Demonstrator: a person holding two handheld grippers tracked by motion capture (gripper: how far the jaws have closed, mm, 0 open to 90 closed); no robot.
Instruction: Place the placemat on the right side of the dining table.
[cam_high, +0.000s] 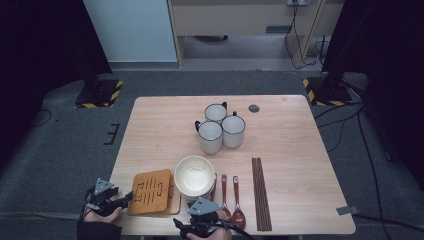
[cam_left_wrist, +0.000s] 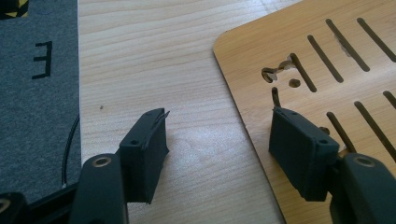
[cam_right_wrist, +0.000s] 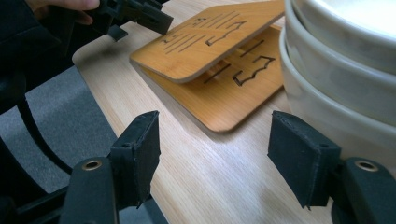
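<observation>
Two slotted wooden boards (cam_high: 150, 192) lie stacked at the table's front left. In the right gripper view the top board (cam_right_wrist: 210, 42) sits askew on the lower board (cam_right_wrist: 243, 93), its near edge raised off it. My left gripper (cam_high: 126, 199) is at the stack's left edge, open. In the left gripper view the left gripper (cam_left_wrist: 218, 116) straddles the edge of the board (cam_left_wrist: 327, 56), one jaw over bare table and the other over the wood. My right gripper (cam_high: 180, 227) is open at the front edge, below the stacked white bowls (cam_high: 194, 175). Only bare table lies between the right gripper (cam_right_wrist: 214, 119) jaws.
Three white mugs (cam_high: 220, 127) stand at the table's back centre. Two wooden spoons (cam_high: 225, 195) and a row of dark chopsticks (cam_high: 260, 192) lie right of the bowls. The bowls (cam_right_wrist: 345, 84) are close by my right jaw. The left gripper (cam_right_wrist: 140, 16) is beyond the boards.
</observation>
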